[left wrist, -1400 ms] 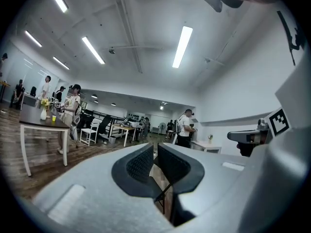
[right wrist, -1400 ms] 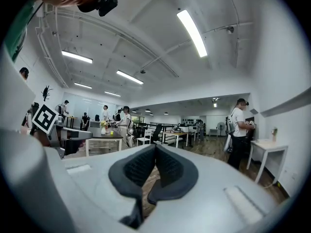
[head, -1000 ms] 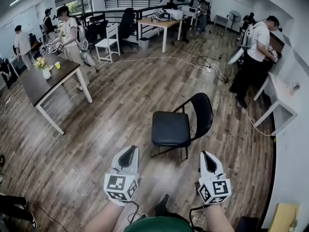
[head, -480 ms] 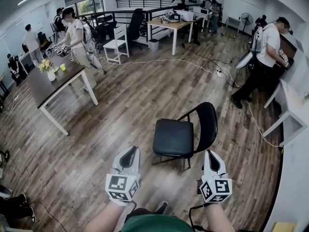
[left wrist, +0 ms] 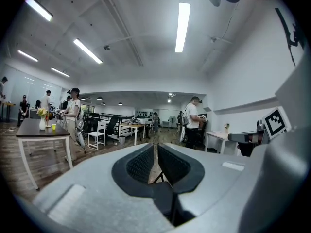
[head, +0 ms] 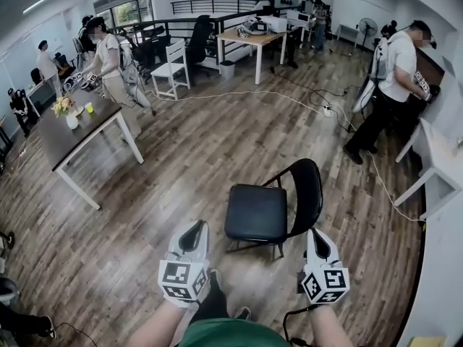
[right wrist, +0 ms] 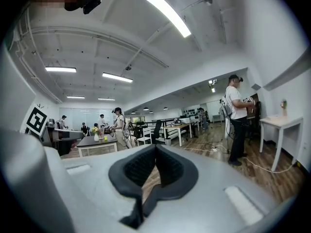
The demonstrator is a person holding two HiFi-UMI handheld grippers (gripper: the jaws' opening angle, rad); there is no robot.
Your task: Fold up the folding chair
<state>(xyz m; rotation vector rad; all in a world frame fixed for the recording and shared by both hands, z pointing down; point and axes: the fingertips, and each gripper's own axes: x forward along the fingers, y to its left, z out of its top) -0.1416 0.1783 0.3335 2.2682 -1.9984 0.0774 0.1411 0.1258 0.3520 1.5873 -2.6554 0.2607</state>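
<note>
One folding chair (head: 255, 212) stood unfolded on the wooden floor (head: 181, 165), just ahead of two grippers: black padded seat, curved black backrest, thin black frame. The left gripper (head: 192, 231) was pinched nearly closed and the right gripper (head: 316, 237) fully closed, both empty.

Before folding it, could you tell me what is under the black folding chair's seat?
Thin black metal legs on the wooden plank floor; the padded seat hides anything directly beneath.

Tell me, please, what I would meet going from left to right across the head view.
dark table → left gripper → folding chair → right gripper → standing person in a white T-shirt
</note>
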